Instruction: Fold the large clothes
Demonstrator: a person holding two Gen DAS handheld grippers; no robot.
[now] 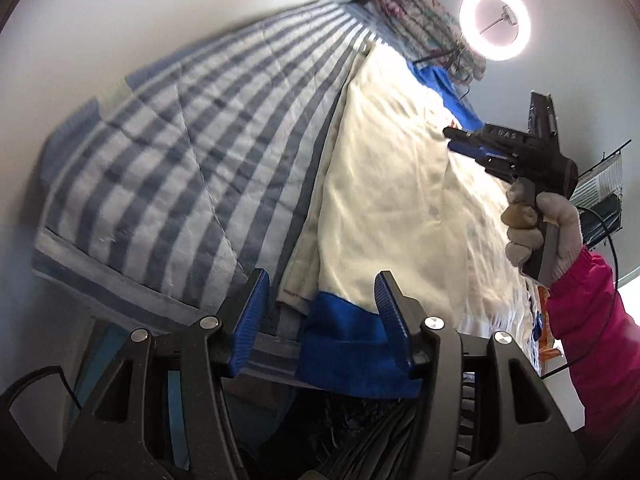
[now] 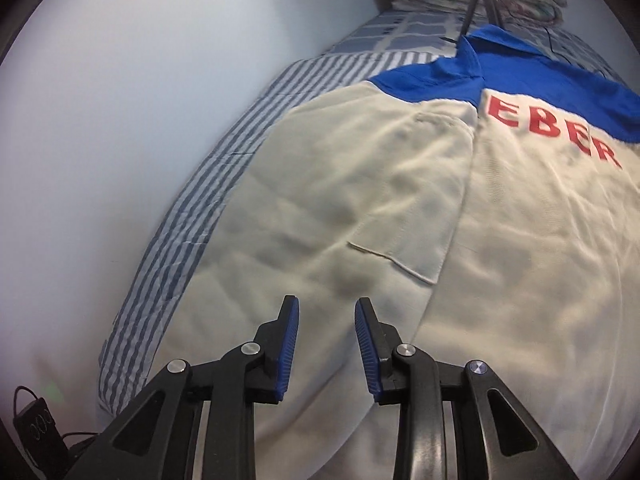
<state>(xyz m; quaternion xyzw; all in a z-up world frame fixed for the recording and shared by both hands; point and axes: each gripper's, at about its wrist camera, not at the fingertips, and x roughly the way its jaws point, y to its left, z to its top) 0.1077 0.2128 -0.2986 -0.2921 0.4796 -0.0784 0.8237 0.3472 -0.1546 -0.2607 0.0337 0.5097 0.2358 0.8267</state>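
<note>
Ribbed blue pads [image 1: 386,320] of left gripper [image 1: 320,320] parted over blue hem [image 1: 348,344]; right gripper [image 2: 326,348] ajar above rumpled cream jacket [image 2: 360,216]

Each claw is black, angular plastic with triangular cut-outs and round silver screws at the pivots. The left claw [image 1: 324,320] and right claw [image 2: 326,348] carry ribbed blue pads on their fingers [image 1: 250,316]. The right hand [image 1: 540,232] wears a pale knit glove and a bright pink sleeve [image 1: 596,344]. A thin black cable [image 1: 614,264] loops beside it, perhaps from the handle.
</note>
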